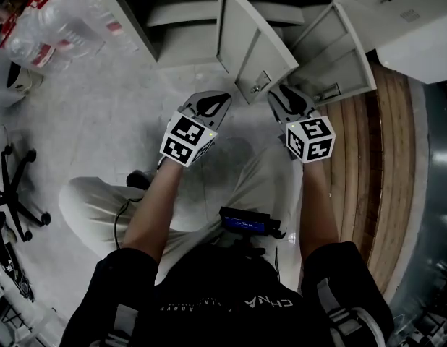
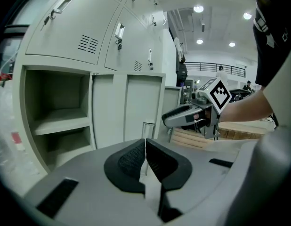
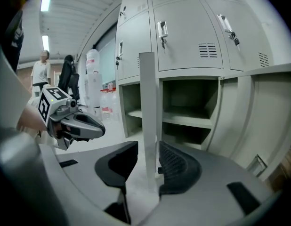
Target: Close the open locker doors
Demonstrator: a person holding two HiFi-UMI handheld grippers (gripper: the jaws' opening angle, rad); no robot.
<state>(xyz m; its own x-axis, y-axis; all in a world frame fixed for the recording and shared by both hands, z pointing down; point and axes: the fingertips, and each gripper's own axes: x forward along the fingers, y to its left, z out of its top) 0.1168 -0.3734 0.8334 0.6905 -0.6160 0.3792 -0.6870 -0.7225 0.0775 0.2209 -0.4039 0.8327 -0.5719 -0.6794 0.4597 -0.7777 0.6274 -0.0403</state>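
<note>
Two grey locker doors stand open at the bottom row: the left door (image 1: 245, 42) and the right door (image 1: 339, 49), with bare shelved compartments (image 1: 180, 27) behind them. My left gripper (image 1: 220, 100) hovers just before the left door's lower corner, jaws shut and empty (image 2: 145, 147); that door's face (image 2: 126, 107) is right ahead. My right gripper (image 1: 275, 92) is open (image 3: 148, 161). The door's free edge (image 3: 148, 102) stands upright in the gap between its jaws, close by the right-hand pad and apart from the other.
A pack of water bottles (image 1: 57, 20) lies at the far left by the lockers. An office chair base (image 1: 14, 186) is at the left. Wooden planks (image 1: 361, 157) run along the right. People stand far off (image 3: 42, 69).
</note>
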